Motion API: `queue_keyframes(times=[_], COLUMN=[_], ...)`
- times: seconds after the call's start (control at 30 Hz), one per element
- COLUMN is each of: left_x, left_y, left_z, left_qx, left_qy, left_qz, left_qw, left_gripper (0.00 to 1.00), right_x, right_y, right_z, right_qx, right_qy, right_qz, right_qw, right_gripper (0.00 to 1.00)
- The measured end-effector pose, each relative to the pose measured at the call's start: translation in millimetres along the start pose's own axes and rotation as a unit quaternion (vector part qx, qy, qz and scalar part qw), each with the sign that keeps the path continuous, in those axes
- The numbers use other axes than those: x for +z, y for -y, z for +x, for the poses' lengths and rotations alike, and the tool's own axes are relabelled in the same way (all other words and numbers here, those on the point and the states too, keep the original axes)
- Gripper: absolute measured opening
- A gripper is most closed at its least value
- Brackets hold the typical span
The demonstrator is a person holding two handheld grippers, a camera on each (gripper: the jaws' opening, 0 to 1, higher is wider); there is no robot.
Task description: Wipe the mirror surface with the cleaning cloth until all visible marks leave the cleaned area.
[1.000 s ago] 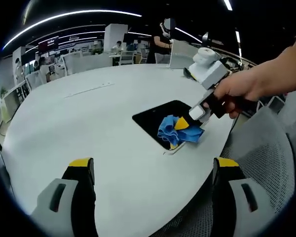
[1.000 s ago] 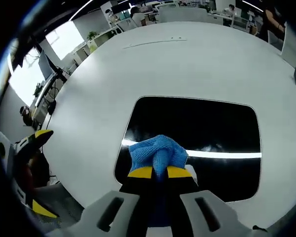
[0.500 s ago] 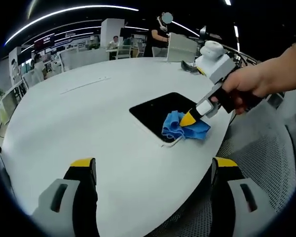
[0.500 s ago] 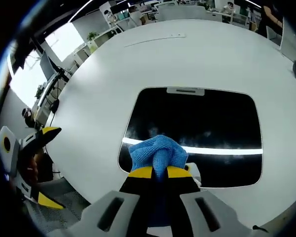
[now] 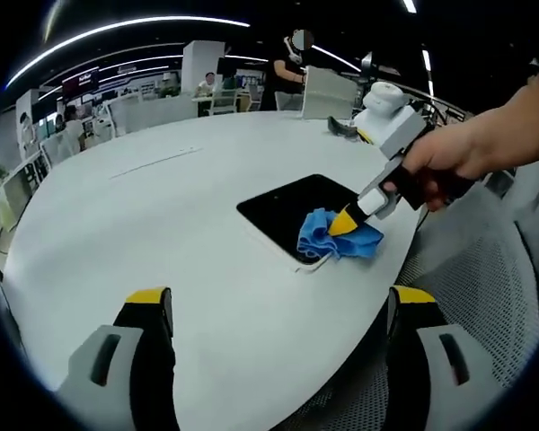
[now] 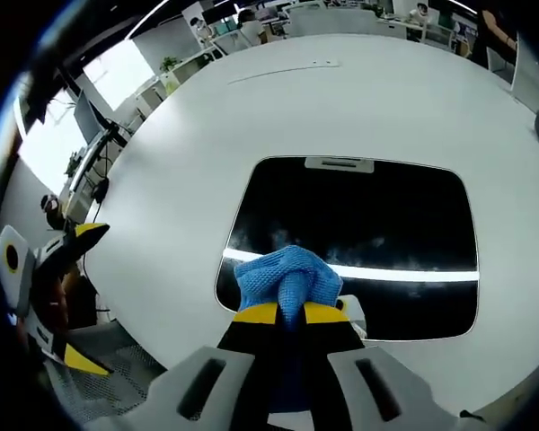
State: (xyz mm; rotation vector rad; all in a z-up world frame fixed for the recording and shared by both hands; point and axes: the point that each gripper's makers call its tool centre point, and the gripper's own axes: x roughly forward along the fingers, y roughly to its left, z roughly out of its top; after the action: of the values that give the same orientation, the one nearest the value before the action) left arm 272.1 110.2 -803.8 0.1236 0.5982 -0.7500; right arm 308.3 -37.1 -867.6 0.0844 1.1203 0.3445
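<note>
A dark rectangular mirror [image 6: 359, 233] lies flat on the round white table [image 6: 251, 117] and reflects a bright light strip. My right gripper [image 6: 289, 313] is shut on a bunched blue cleaning cloth [image 6: 286, 277], which rests on the mirror's near edge. In the left gripper view the mirror [image 5: 283, 206] lies near the table's right edge, with the blue cloth [image 5: 328, 237] at its near corner under the right gripper [image 5: 346, 222], held by a hand [image 5: 458, 162]. My left gripper [image 5: 274, 310] hangs open above the table's near part, holding nothing.
The white table [image 5: 144, 224] spreads wide to the left and far side. A grey mesh chair [image 5: 485, 305] stands beside its right edge. Desks, chairs and people fill the office behind. The left gripper [image 6: 58, 287] shows beyond the table edge in the right gripper view.
The right gripper with the cloth drew back toward the mirror's near edge, so more of the mirror shows ahead. The left gripper stayed open and almost still.
</note>
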Motion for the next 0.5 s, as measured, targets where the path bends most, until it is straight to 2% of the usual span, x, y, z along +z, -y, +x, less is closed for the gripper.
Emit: queue_keyframes(times=[0.5], left_x=[-4.4], left_y=[0.3], left_z=[0.5], left_qx=[0.000], left_qy=[-0.012], left_qz=[0.004], left_qw=[0.9999], left_gripper=[0.99], right_x=[-1.9], right_y=[4.7], right_z=[-3.2], right_qx=[0.008], right_qy=[-0.004], right_qz=[0.005], right_qw=[0.9999], right_gripper=[0.03])
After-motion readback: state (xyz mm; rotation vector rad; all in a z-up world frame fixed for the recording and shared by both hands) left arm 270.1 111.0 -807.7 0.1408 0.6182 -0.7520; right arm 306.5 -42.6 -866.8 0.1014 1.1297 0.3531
